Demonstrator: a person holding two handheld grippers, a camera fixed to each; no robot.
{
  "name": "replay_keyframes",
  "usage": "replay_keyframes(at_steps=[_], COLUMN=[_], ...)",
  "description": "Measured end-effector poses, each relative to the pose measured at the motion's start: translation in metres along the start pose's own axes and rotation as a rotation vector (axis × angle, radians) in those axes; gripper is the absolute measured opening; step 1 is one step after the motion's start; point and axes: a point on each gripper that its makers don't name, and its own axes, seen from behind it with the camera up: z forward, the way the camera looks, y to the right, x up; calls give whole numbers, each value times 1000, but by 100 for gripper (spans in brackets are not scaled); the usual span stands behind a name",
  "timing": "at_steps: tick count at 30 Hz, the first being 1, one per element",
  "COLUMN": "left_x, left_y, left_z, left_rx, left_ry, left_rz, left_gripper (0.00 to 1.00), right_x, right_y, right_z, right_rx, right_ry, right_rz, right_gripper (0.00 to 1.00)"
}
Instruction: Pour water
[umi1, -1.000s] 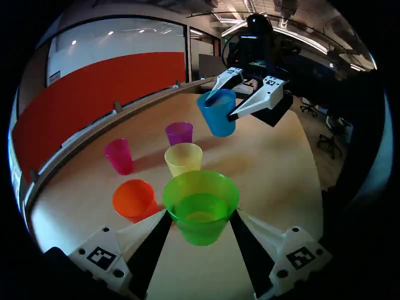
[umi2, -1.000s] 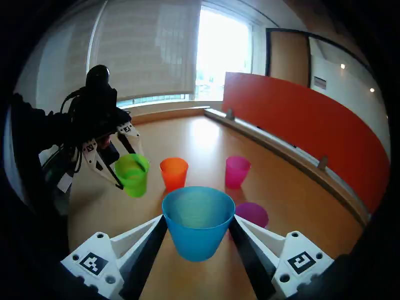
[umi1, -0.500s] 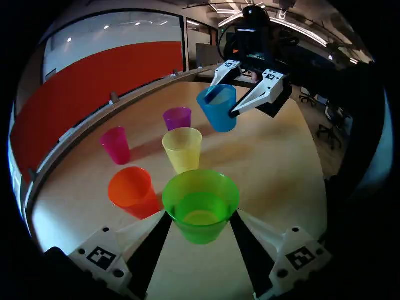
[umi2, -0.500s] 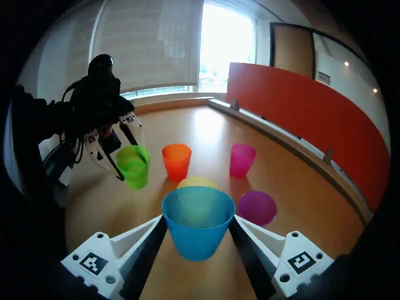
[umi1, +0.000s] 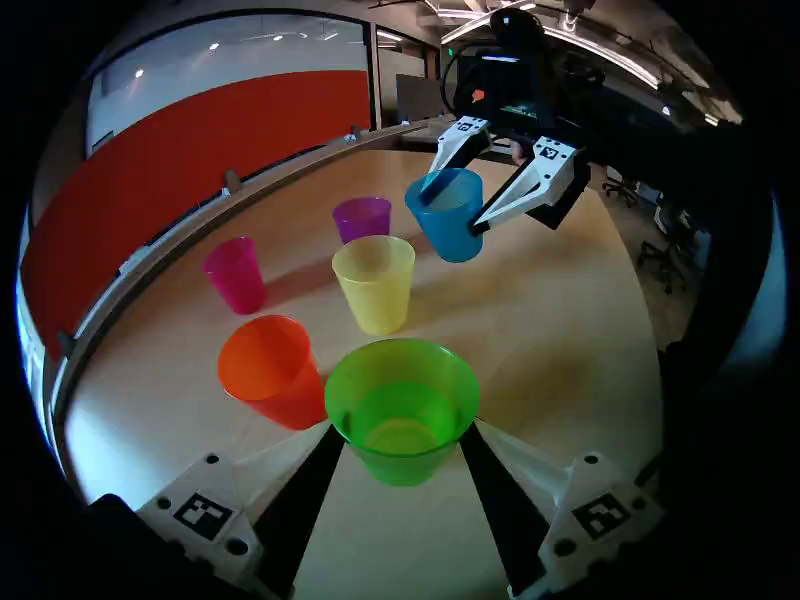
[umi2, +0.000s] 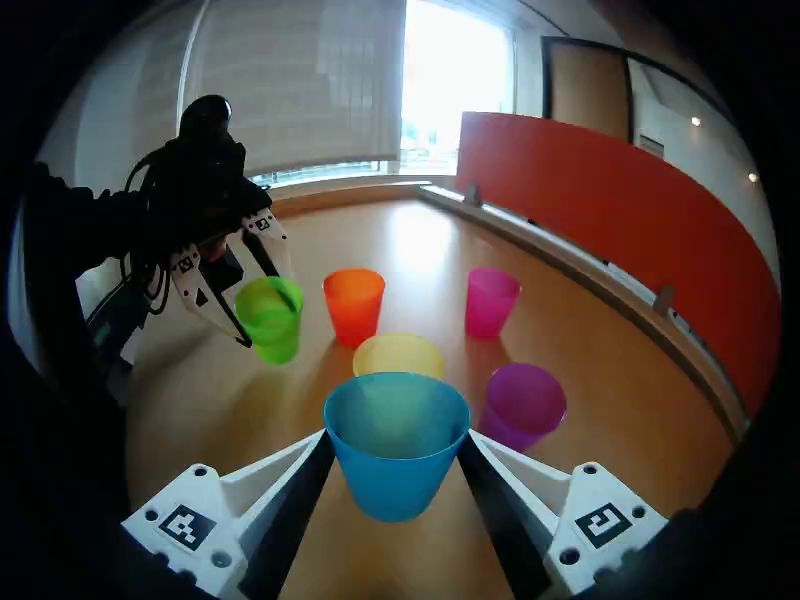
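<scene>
Your left gripper is clamped on the green cup, one finger pressing on each side, and the cup sits upright with its mouth up and its long axis close to vertical (a pale pool of liquid seems to lie at its bottom). Your right gripper grasps the blue cup the same way, mouth up; from the left gripper view it hangs clear of the table with a slight lean. The two held cups face each other across the wooden top, and the yellow cup stands between them. The orange cup is just beside your green one, the purple cup stands near the blue one behind the yellow, and the pink cup stands apart toward the red wall panel. All four are upright and open.
</scene>
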Motion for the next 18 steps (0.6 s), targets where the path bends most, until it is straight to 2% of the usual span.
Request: replay_keyframes(at_steps=[18], left_x=[-10], left_y=[-5], left_z=[7], left_rx=[-1], left_ry=[-29], left_rz=[-5], left_gripper=[81], right_x=[-18], right_y=[-2], right_z=[12], right_rx=[17], right_ry=[-33], right_rz=[2], right_gripper=[88])
